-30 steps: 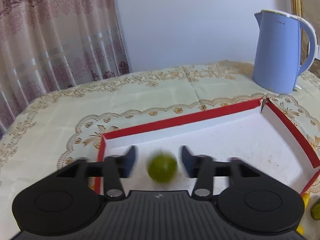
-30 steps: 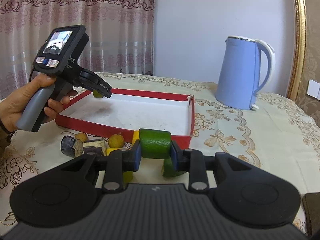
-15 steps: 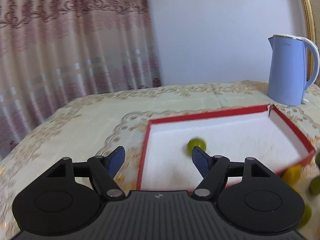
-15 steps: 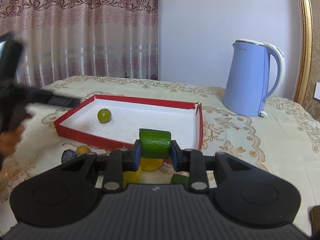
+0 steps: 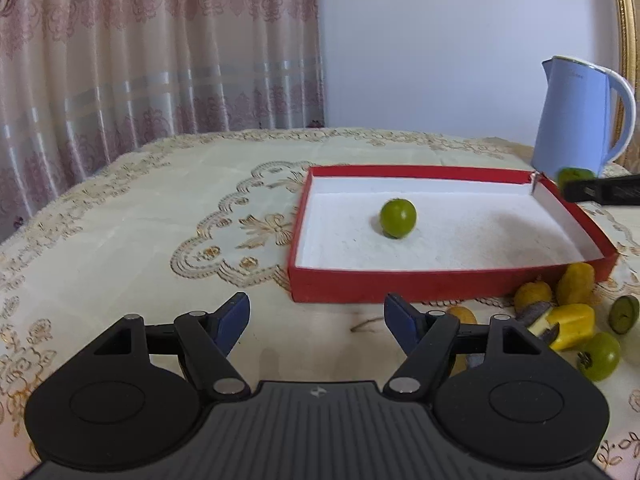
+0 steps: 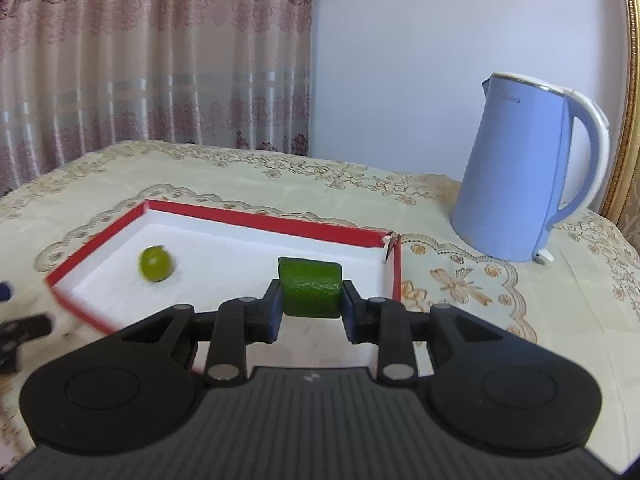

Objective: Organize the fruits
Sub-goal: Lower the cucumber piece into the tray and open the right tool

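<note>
On the cream embroidered tablecloth [image 5: 168, 200] sits a shallow red tray [image 5: 400, 286] with a white floor, and there's one small round green fruit [image 5: 397, 218] lying loose in it, toward the left half and well clear of every wall. Being round, it has no real long axis to speak of. The left gripper [image 5: 317, 318] hangs over bare cloth just in front of the tray's near wall, jaws spread wide with nothing between them, having opened up further over the last second. The right gripper [image 6: 311, 307] is clenched on a green cut chunk [image 6: 310, 289], kind of a stubby cylinder piece; its long axis runs left to right across the gap, so the blue pads press on its two ends and the curved skin faces up. It's held over the tray's right half, near the torn far right corner, not touching the floor as far as I can tell. Off the tray's near right corner there's a little pile of other pieces [image 5: 568, 312] on the cloth: yellow lumps, a round green fruit, a green slice standing on edge and something dark. A pale blue kettle [image 6: 520, 176] stands on the far right, apart from the tray.
</note>
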Motion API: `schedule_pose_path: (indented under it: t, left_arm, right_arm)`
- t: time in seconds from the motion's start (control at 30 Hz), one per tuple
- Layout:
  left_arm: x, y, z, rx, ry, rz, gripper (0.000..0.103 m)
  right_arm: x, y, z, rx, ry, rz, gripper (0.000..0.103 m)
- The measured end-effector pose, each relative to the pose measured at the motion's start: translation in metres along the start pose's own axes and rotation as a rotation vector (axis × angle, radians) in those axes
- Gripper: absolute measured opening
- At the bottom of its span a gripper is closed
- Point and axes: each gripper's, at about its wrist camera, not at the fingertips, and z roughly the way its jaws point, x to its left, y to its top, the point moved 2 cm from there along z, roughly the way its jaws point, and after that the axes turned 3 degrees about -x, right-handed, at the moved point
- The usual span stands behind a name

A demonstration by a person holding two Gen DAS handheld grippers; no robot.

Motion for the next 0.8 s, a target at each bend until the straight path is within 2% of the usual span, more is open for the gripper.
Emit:
schedule_pose_path:
  t: [0.1, 0.3, 0.37, 0.4, 0.53, 0.63, 0.7, 0.73, 0.8]
  left_arm:
    - [0.003, -0.002, -0.001, 0.007, -0.019, -0.008, 0.074]
    - [0.008, -0.004, -0.005, -0.007, 0.020, 0.017, 0.077]
    - [0.011, -0.004, -0.006, -0.003, 0.013, 0.015, 0.077]
    - [0.012, -0.004, -0.006, -0.003, 0.007, 0.012, 0.077]
    - [0.012, -0.006, -0.010, -0.005, -0.030, 0.008, 0.077]
    - [0.006, -0.007, -0.016, -0.017, -0.076, 0.019, 0.077]
    - [-0.003, -0.009, -0.020, -0.025, -0.098, 0.037, 0.077]
    - [-0.008, -0.010, -0.023, -0.032, -0.110, 0.047, 0.077]
    - [-0.019, -0.012, -0.026, -0.041, -0.126, 0.070, 0.082]
  right_arm:
    - [-0.004, 0.007, 0.028, 0.045, -0.015, -0.003, 0.028]
    - [-0.011, 0.019, 0.075, 0.120, -0.045, 0.001, 0.030]
    - [-0.008, 0.020, 0.077, 0.121, -0.076, -0.011, 0.050]
    - [-0.005, 0.021, 0.071, 0.099, -0.090, -0.030, 0.058]
    - [0.008, 0.020, 0.022, -0.019, -0.110, -0.083, 0.060]
    - [0.010, 0.011, -0.033, -0.130, -0.110, -0.056, 0.065]
    - [0.009, 0.000, -0.067, -0.209, -0.135, -0.023, 0.078]
    - [0.008, -0.006, -0.080, -0.237, -0.143, -0.004, 0.080]
    - [0.005, -0.019, -0.099, -0.269, -0.156, 0.048, 0.082]
